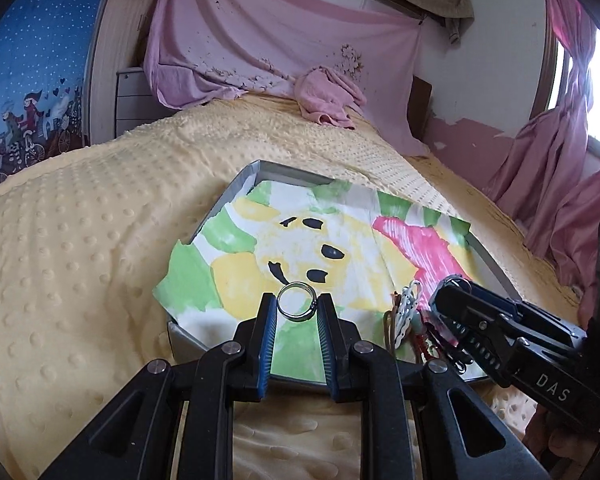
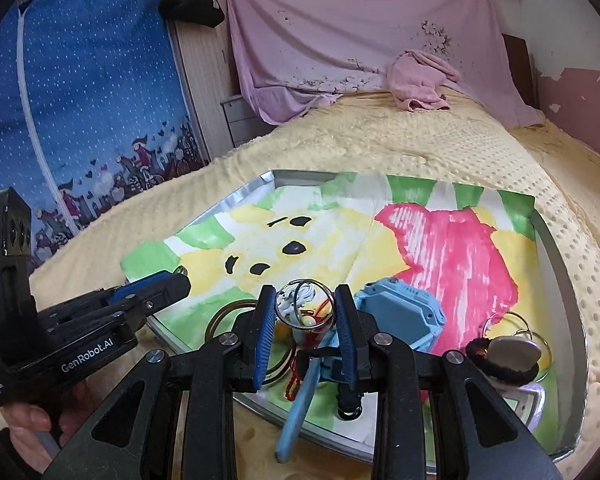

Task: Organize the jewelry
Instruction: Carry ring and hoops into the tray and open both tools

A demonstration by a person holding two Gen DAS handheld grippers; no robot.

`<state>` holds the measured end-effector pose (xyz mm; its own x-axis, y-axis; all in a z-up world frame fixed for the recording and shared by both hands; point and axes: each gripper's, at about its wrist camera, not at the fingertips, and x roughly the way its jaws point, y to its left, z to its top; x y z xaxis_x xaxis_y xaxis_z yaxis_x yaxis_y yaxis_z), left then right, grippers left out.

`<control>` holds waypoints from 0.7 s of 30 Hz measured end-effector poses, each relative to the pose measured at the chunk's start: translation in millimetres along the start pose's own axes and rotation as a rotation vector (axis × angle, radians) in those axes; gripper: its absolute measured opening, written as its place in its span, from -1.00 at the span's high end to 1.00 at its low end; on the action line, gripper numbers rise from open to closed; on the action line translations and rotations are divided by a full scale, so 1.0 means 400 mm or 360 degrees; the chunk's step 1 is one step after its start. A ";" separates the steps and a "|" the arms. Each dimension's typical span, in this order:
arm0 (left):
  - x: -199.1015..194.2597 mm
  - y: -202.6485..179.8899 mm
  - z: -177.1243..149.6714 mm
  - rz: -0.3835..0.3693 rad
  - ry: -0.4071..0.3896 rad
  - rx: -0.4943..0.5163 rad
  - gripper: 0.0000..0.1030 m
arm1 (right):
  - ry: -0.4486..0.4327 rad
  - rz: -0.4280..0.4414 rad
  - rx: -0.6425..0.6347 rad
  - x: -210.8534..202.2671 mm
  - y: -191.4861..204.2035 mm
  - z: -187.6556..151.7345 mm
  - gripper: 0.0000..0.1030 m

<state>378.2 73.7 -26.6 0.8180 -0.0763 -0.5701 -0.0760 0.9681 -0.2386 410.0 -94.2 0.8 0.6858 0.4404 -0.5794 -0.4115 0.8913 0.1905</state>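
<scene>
Lower centre: left gripper pinches a thin silver ring; right gripper clamps a steel split key-ring. Either hoop could slip sideways from the narrow pads.

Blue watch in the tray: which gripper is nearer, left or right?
Right. The right gripper, shut on a key ring, sits just beside the blue watch. The left gripper, holding a silver ring, is off toward the tray's opposite corner.
</scene>
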 end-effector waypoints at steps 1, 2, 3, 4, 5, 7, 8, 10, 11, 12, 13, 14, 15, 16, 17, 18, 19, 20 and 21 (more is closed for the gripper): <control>-0.004 0.001 -0.001 -0.0004 0.0001 -0.0001 0.62 | 0.0005 -0.0016 -0.0012 0.000 0.002 0.001 0.49; -0.004 0.001 -0.002 -0.0002 0.0000 0.0001 0.62 | 0.0006 -0.0026 -0.0021 -0.002 0.004 0.001 0.49; -0.004 0.000 -0.002 0.0003 0.0001 0.0005 0.62 | 0.0007 -0.0030 -0.0025 -0.004 0.004 0.000 0.49; -0.003 0.001 -0.002 0.0008 0.0002 0.0011 0.62 | 0.0006 -0.0032 -0.0026 -0.006 0.004 0.000 0.48; -0.005 -0.001 -0.003 0.0012 0.0001 0.0015 0.62 | 0.0005 -0.0034 -0.0023 -0.008 0.003 -0.001 0.48; -0.007 -0.001 -0.004 0.0009 0.0000 0.0013 0.62 | 0.0003 -0.0038 -0.0013 -0.011 -0.002 -0.001 0.48; -0.007 0.000 -0.004 0.0005 -0.0001 0.0010 0.61 | 0.0001 -0.0043 -0.0003 -0.013 -0.006 -0.001 0.48; -0.008 0.000 -0.005 -0.0006 -0.0001 -0.0004 0.61 | -0.0001 -0.0042 0.0016 -0.016 -0.015 -0.002 0.48; -0.008 0.000 -0.005 -0.0011 -0.0003 -0.0008 0.61 | -0.0003 -0.0036 0.0026 -0.016 -0.019 -0.002 0.47; -0.009 0.000 -0.005 -0.0013 -0.0004 -0.0010 0.61 | -0.0009 -0.0031 0.0036 -0.019 -0.023 -0.002 0.47; -0.011 -0.001 -0.006 -0.0012 -0.0005 -0.0008 0.60 | -0.0013 -0.0032 0.0039 -0.019 -0.025 -0.001 0.47; -0.011 0.000 -0.006 -0.0008 -0.0005 -0.0006 0.59 | -0.0018 -0.0032 0.0042 -0.019 -0.026 -0.001 0.47; -0.012 -0.002 -0.007 -0.0003 -0.0009 -0.0001 0.58 | -0.0022 -0.0029 0.0043 -0.022 -0.027 -0.001 0.47; -0.013 -0.001 -0.006 0.0000 -0.0015 0.0002 0.57 | -0.0023 -0.0029 0.0043 -0.021 -0.027 -0.001 0.47; -0.016 -0.001 -0.006 0.0009 -0.0022 0.0007 0.52 | -0.0028 -0.0030 0.0044 -0.022 -0.027 0.000 0.47; -0.019 -0.001 -0.005 0.0020 -0.0028 0.0010 0.40 | -0.0033 -0.0029 0.0045 -0.024 -0.027 0.000 0.47; -0.024 -0.001 -0.005 0.0030 -0.0041 0.0013 0.32 | -0.0042 -0.0029 0.0047 -0.026 -0.028 0.000 0.46; -0.029 -0.001 -0.005 0.0031 -0.0057 0.0015 0.09 | -0.0050 -0.0028 0.0050 -0.029 -0.029 0.000 0.46; -0.038 -0.001 -0.004 0.0036 -0.0083 0.0017 -0.17 | -0.0062 -0.0028 0.0054 -0.034 -0.030 0.001 0.46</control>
<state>364.9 73.9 -19.3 0.8448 -0.0420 -0.5334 -0.0890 0.9720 -0.2175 405.9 -111.1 6.8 0.7159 0.4281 -0.5516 -0.3793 0.9017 0.2076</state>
